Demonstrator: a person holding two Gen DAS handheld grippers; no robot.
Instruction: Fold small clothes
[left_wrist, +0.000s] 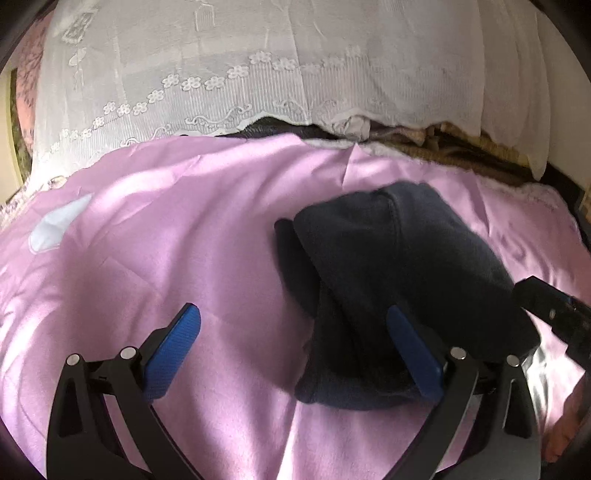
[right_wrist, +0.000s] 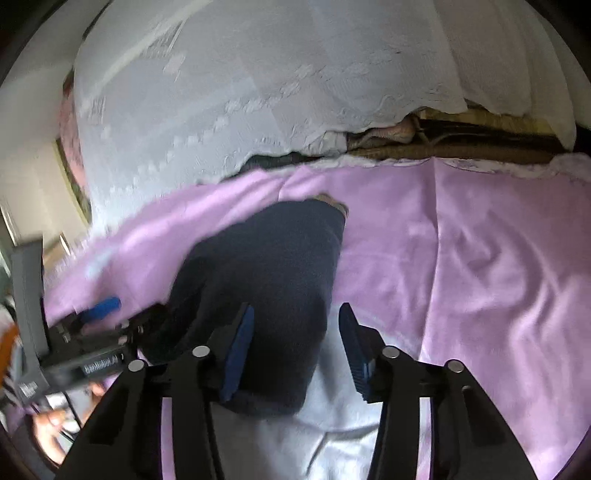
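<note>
Garment: dark navy fleece piece (left_wrist: 402, 280), bunched and doubled over on the pink sheet (left_wrist: 166, 229); exact type can't be told.
Progress: looks partly folded, edges uneven, lump not flat; likely squaring and final fold left.
Left gripper (left_wrist: 306, 350): jaws wide apart, holding nothing; garment sits ahead and to its right, draped against the right finger.
Right gripper (right_wrist: 295, 347): jaws moderately apart, nothing clamped; garment's near end lies between and ahead of the fingers, toward the left one.
Pose: both low, angled down at the bed.

We see bare pink sheet (left_wrist: 155, 229) left of the dark garment (left_wrist: 399, 266); the lace curtain (left_wrist: 221, 66) blocks its far edge.
</note>
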